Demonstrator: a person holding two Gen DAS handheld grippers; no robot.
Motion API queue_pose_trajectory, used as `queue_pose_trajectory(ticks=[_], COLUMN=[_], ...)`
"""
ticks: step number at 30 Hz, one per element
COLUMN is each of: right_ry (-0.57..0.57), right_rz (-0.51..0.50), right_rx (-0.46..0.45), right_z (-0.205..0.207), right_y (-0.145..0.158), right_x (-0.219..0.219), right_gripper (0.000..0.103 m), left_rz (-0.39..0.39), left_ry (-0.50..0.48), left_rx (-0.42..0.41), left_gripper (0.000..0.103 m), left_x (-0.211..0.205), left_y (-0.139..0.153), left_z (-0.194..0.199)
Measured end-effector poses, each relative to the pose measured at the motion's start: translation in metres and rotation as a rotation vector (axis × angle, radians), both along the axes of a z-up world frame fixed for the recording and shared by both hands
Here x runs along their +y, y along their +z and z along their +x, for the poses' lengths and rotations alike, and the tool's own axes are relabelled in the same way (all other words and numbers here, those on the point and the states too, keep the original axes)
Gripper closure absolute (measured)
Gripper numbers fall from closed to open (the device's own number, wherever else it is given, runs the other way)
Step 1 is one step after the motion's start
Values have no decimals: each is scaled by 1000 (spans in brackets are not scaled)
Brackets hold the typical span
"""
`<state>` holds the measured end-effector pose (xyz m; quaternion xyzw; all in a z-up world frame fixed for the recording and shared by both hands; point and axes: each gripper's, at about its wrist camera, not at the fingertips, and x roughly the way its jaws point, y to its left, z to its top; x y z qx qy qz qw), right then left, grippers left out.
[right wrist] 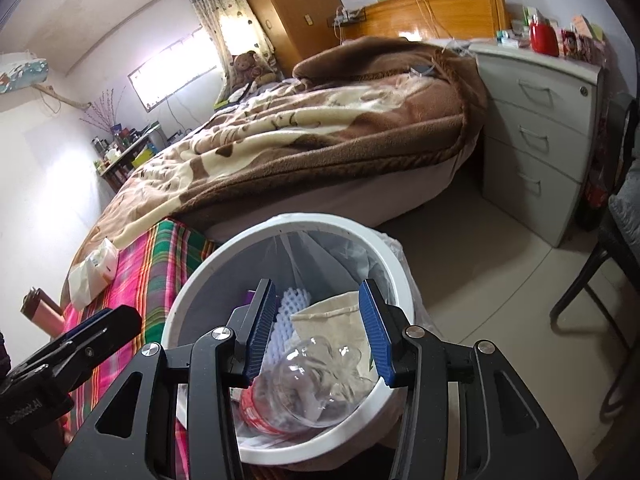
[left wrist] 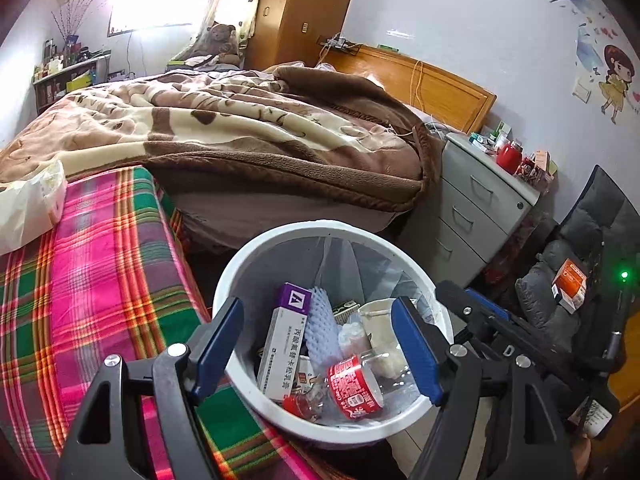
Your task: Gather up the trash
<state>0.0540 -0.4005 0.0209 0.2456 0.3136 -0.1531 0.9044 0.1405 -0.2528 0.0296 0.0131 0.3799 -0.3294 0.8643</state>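
A white trash bin (left wrist: 240,264) with a clear liner stands on the floor beside the plaid-covered bed (left wrist: 80,272). It holds a purple and white box (left wrist: 280,348), a lilac foam net (left wrist: 320,328), a clear plastic bottle with a red label (left wrist: 354,386) and a paper cup. My left gripper (left wrist: 320,350) hovers open and empty over the bin. My right gripper (right wrist: 318,330) is open over the same bin (right wrist: 224,260), just above the clear bottle (right wrist: 308,384); nothing is between its blue pads. The right gripper's body also shows in the left wrist view (left wrist: 492,320).
A white plastic bag (left wrist: 28,208) lies on the plaid sheet. A brown blanket (left wrist: 260,128) covers the bed. A grey drawer cabinet (left wrist: 480,204) with small items stands to the right. A chair (left wrist: 580,272) carries an orange box (left wrist: 570,284). Tiled floor (right wrist: 500,280) lies right of the bin.
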Motion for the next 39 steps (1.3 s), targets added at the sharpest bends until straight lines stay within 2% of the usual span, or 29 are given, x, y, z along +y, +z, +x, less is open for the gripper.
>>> queue_pose_trajectory(ticks=[9,17,21,26,29,31,39], right_ry=[27,57,73,105,123,124,135], right_rz=[-56,-114,-153,-212,-222,-220,-254], right_rx=[-39,-52,-62,-72,-81,-86,-97], right_z=[-12,-24,-29,-37,-42,-44,-52], right_y=[13,18,20,20,18,18,17], right_x=[19,41,54,73,80,83,97], right_gripper=[58,58,58,58,53,44,44], left_rz=[-5,-18,5,27,50,50,56], left_ry=[13,47,75,128,170,186,225], left_rx=[-54,-69,-111,-150,-183,-196,-199], left_gripper=[25,25,21,20,20,20,19], left_x=[19,47,60,76,85,91,104], left_y=[8,10,11,11,9,7,-2], left_z=[-22,-40,-53,-67,-76,-82,-94])
